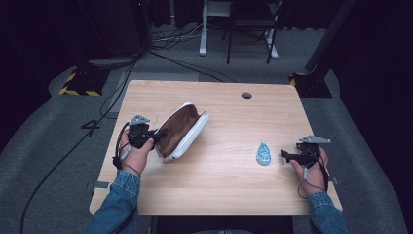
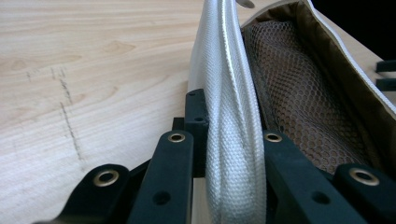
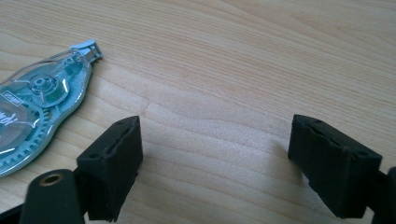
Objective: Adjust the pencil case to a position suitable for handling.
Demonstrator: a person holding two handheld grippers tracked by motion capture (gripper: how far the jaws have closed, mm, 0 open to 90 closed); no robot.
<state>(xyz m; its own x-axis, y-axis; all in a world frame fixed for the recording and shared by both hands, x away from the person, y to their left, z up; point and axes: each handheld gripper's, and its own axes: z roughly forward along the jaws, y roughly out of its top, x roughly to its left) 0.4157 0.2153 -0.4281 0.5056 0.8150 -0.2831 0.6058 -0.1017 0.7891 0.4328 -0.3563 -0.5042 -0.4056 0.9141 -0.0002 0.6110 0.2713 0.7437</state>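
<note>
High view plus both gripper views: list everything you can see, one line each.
pouch: 1, white outside with brown mesh lining, open, left half of table, rim clamped in left tool
correction tape: 1, clear blue, flat on table, right half, just left of right tool, untouched
table: 1, light wood, round hole near far edge
chair: 1, dark, on floor beyond table
cables: several, black, on grey floor at left
sleeves: 2, blue denim, bottom edge
left tool: 1, black, shut on pouch rim
right tool: 1, black, jaws open, nothing between them
</note>
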